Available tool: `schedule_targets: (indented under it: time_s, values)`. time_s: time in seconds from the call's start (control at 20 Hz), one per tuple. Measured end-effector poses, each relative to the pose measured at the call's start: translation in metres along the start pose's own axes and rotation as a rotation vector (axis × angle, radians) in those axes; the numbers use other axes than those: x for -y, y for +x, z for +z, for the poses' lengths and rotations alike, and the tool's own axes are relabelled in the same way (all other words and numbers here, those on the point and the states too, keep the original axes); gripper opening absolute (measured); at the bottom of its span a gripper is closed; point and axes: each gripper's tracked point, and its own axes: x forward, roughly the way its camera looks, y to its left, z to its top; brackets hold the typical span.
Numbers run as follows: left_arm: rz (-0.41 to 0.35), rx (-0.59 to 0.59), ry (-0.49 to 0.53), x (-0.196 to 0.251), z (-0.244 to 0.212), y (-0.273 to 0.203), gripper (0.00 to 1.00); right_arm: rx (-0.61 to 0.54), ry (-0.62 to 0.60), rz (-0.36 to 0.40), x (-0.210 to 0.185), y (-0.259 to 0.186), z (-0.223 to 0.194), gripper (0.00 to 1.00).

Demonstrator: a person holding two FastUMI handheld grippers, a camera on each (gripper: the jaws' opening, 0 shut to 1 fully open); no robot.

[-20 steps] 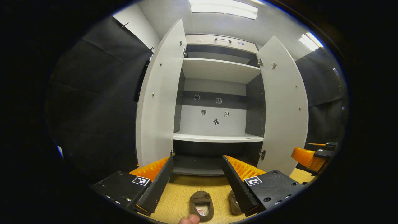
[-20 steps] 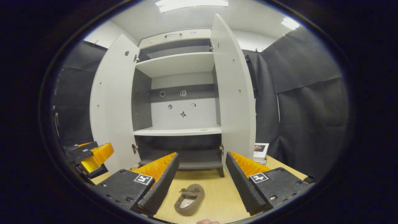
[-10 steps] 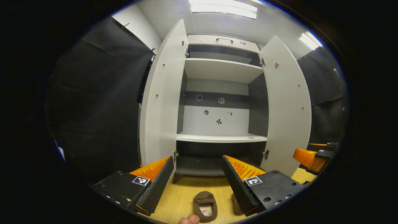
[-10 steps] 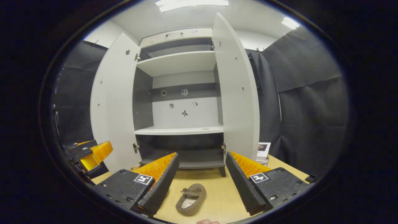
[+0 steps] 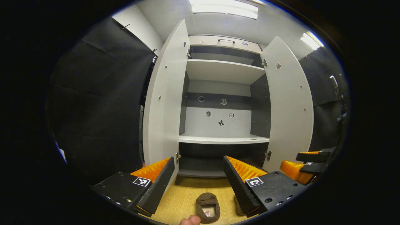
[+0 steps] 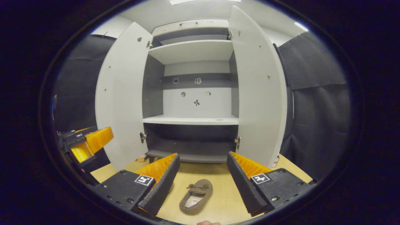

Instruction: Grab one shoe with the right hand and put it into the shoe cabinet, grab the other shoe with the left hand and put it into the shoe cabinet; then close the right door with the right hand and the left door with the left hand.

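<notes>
Presently, two items: a pair of brown slippers on the tabletop (image 6: 218, 200), in front of the cabinet (image 6: 192, 120), whose two doors stand wide.

Shoe one (image 6: 196, 196): lies just ahead of the right gripper (image 6: 203, 184), between its fingers in the right gripper view, toe toward the cabinet, opening up. The fingers are spread wide and hold nothing.

Shoe two (image 5: 208, 207): lies near the front edge of the tabletop, ahead of the left gripper (image 5: 198, 184), also toe toward the cabinet. Its fingers are likewise wide apart and empty. In that view the right shoe is mostly hidden behind the right-hand finger.

Handling, judged: light, soft fabric, likely to fold under a pinch; not fragile, not slippery. Best hold looks to be across the sides at mid-length, or one finger inside the opening and one outside on the wall near the heel. A grip on the toe alone may let the heel droop.

Destination: the dark lower compartment or the white shelf (image 6: 190, 120) above it; both look bare.
</notes>
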Motion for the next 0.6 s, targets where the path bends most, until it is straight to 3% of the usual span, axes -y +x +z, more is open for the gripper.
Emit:
schedule_targets:
  time_s: [0.2,0.25,0.3,0.4,0.5,0.6]
  values:
    - [0.01,0.005,0.002,-0.004,0.0,-0.005,0.94,-0.277,0.003,0.13,-0.034,0.021,-0.081,0.95]
    - [0.017,0.006,0.004,-0.007,0.001,-0.004,0.99,-0.334,0.015,0.148,-0.04,0.025,-0.101,0.95]
    - [0.022,0.01,0.005,-0.009,0.002,-0.006,0.94,-0.384,0.019,0.162,-0.044,0.029,-0.12,0.99]
    - [0.029,0.012,0.004,-0.013,0.001,-0.009,0.94,-0.479,0.006,0.179,-0.045,0.04,-0.156,0.95]
    - [0.039,0.0,0.005,-0.016,-0.003,-0.011,0.89,-0.548,-0.005,0.191,-0.046,0.049,-0.184,0.99]
    - [0.051,-0.006,0.004,-0.021,-0.005,-0.012,0.94,-0.607,-0.016,0.193,-0.048,0.059,-0.207,0.96]
